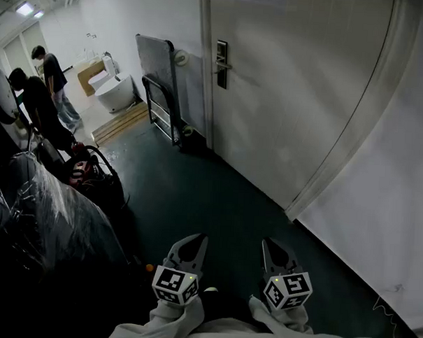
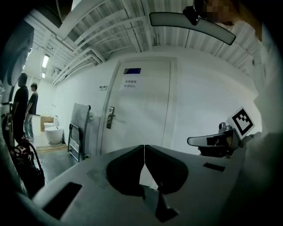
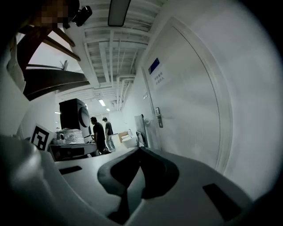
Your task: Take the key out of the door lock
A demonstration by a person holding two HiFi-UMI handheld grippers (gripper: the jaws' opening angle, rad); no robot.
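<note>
The white door [image 1: 299, 84] stands closed a few steps ahead, at the top right of the head view. Its metal lock plate with a lever handle [image 1: 222, 63] sits near the door's left edge; the lock plate [image 2: 110, 117] also shows in the left gripper view, and the lock plate [image 3: 158, 117] shows in the right gripper view. The key is too small to make out. My left gripper [image 1: 195, 239] and right gripper [image 1: 270, 244] hang side by side low over the dark floor, far from the door. Both point towards it, jaw tips together, nothing between them.
A folded platform trolley [image 1: 158, 77] leans on the wall left of the door. A white tub [image 1: 115, 92] and two people [image 1: 48, 87] are at the far left. Bags [image 1: 92, 173] and plastic-wrapped goods [image 1: 41, 220] line the left side of the dark floor [image 1: 210, 200].
</note>
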